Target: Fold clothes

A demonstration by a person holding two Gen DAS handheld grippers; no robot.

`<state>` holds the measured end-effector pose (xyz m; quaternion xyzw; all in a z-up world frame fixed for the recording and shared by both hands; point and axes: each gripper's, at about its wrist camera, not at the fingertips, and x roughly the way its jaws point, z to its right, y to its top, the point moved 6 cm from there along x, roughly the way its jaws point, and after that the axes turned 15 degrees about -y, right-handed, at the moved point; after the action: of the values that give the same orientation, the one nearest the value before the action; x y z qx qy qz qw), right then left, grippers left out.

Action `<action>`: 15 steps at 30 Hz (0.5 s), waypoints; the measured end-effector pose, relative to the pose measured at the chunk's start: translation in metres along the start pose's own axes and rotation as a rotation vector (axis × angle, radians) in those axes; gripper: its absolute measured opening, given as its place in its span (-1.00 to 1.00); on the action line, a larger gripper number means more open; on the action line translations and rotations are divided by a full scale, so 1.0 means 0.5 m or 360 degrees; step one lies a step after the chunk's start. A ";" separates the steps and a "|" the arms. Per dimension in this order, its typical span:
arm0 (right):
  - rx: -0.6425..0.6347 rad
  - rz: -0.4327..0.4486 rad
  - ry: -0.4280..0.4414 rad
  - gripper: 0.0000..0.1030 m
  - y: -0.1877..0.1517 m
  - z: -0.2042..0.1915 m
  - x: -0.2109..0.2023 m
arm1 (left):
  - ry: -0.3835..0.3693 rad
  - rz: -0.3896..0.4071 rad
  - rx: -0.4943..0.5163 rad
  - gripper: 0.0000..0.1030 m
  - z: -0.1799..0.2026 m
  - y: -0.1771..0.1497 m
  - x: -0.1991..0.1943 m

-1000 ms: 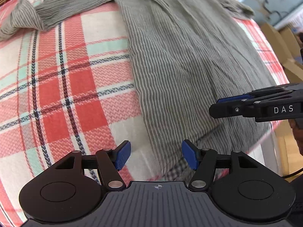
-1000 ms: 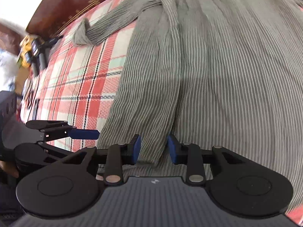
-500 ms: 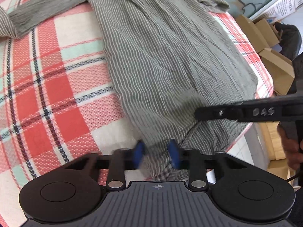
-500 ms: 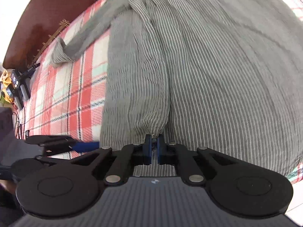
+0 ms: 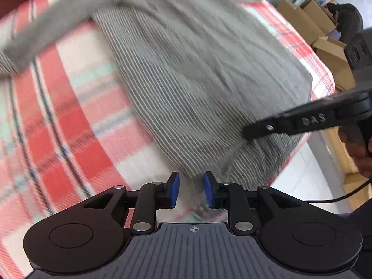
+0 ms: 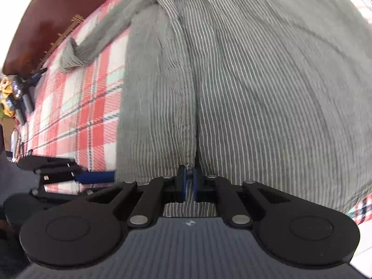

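Plaid sheeting in red, white and mint covers the bed point(image 5: 69, 116) that carries the work; cardboard boxes point(image 5: 325, 46) stand on the floor beyond its far corner.

Left wrist view: the grey striped shirt point(image 5: 197, 74) lies spread across the bed, its hem at the near edge and one sleeve point(image 5: 58, 34) trailing toward the headboard side. The left claw point(image 5: 190, 191) straddles a gathered part of the hem; its jaws are opening, with cloth between them but the blue pads not clearly pressing it. The right claw point(image 5: 251, 133) enters from the right and meets the hem nearer the bed's corner, giving a second hold along the same edge.

Right wrist view: the right claw point(image 6: 189, 182) is nearly pressed together, pinching a pleat of the hem, though its jaws are opening slightly. The shirt point(image 6: 255, 81) runs away from it toward the headboard point(image 6: 58, 11). The left claw point(image 6: 97, 177) sits just beside the shirt's side edge. Two holds on the hem probably prepare lifting it over toward the collar.
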<state>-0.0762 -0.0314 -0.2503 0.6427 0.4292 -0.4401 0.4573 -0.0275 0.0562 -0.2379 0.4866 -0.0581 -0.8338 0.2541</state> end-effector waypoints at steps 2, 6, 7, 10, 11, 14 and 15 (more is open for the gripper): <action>0.0000 0.0074 -0.0003 -0.61 0.013 0.009 -0.025 | 0.0043 0.0059 0.0016 -0.03 -0.005 0.028 -0.014; -0.0002 0.0209 -0.0016 -0.57 0.062 0.002 -0.041 | 0.0211 0.0195 -0.0016 0.21 -0.042 0.091 -0.022; -0.0010 0.0239 -0.0025 -0.57 0.078 -0.004 -0.039 | 0.0252 0.0233 -0.0044 0.21 -0.054 0.109 -0.019; -0.0027 0.0325 -0.0055 -0.48 0.122 -0.022 -0.034 | 0.0283 0.0349 -0.0197 0.23 -0.093 0.164 -0.010; -0.0041 0.0353 -0.0071 -0.45 0.133 -0.029 -0.033 | 0.0279 0.0388 -0.0256 0.24 -0.107 0.183 -0.008; -0.0090 0.0406 -0.0114 -0.41 0.164 -0.040 -0.034 | 0.0278 0.0446 -0.0393 0.25 -0.141 0.228 -0.001; -0.0098 0.0418 -0.0119 -0.41 0.173 -0.043 -0.035 | 0.0266 0.0452 -0.0420 0.25 -0.148 0.241 0.004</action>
<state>0.0059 -0.0316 -0.2112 0.6621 0.3374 -0.3868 0.5461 0.0781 -0.0376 -0.2364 0.5035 0.0051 -0.7468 0.4345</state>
